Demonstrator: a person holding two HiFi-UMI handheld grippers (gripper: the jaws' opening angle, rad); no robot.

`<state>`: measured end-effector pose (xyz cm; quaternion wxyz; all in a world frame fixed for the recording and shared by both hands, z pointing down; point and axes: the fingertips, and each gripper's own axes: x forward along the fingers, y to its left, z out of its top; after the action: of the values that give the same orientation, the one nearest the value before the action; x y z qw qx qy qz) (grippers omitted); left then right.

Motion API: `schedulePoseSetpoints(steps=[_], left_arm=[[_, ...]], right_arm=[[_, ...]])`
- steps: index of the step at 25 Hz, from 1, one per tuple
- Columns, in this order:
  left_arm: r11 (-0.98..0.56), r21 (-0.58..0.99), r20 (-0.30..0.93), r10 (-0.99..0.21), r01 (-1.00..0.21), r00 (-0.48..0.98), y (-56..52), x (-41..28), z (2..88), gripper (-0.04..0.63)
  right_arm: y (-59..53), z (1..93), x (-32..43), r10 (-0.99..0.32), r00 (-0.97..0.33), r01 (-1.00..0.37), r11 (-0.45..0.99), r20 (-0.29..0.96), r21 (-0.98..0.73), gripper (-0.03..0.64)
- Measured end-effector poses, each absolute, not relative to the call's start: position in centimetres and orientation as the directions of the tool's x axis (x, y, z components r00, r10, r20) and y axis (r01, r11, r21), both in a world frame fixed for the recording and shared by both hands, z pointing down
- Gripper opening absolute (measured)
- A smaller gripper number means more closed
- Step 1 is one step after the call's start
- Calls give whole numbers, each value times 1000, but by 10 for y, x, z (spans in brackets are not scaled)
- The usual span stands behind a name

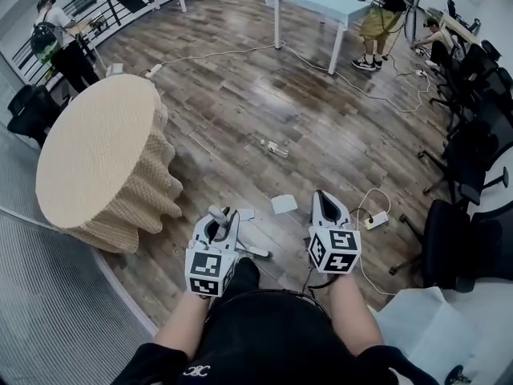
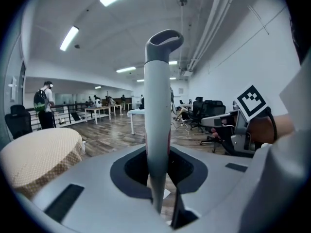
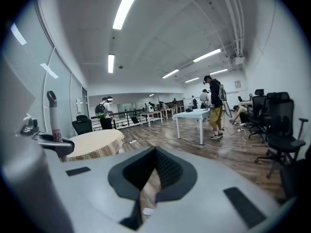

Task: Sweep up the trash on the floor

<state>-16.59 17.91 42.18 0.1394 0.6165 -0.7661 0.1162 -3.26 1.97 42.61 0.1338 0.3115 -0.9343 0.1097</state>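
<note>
In the head view both grippers are held low in front of me over the wood floor. My left gripper is shut on a grey handle, which stands upright between its jaws and ends in a looped top. The same handle shows at the left edge of the right gripper view. My right gripper is shut with nothing in it. Just ahead of the grippers lie a white paper scrap and a smaller one. Farther out lies a small piece of litter.
A round woven table stands close on the left. A power strip with cables lies to the right, near black office chairs. A white table with a person beside it is far ahead. A white sheet lies at lower right.
</note>
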Motion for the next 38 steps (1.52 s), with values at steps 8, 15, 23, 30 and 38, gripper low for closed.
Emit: schedulePoseSetpoints(steps=[8,15,23,30,38], left_arm=[[104,35,410,-908,-994,-80,161,-230,469,61],[30,-11,419,-908,-999,-32,145,-275,504,61],[-60,-89,463,-886,-994,12,134,-328,550,61],[-71,-140,538,-843,-988,-16,135,-362,590,61],[-199,-159,596,-800,-967,67,100,-336,628,61]], right_arm=[[12,450,-105,-528,-750,-613,781,398,-119,14],[14,478,-150,-497,-717,-607,790,489,-87,14],[-3,485,-191,-498,-669,-623,781,552,-51,14],[-6,500,-195,-498,-644,-631,775,581,-35,14],[-29,507,-163,-531,-595,-690,723,603,-44,14]])
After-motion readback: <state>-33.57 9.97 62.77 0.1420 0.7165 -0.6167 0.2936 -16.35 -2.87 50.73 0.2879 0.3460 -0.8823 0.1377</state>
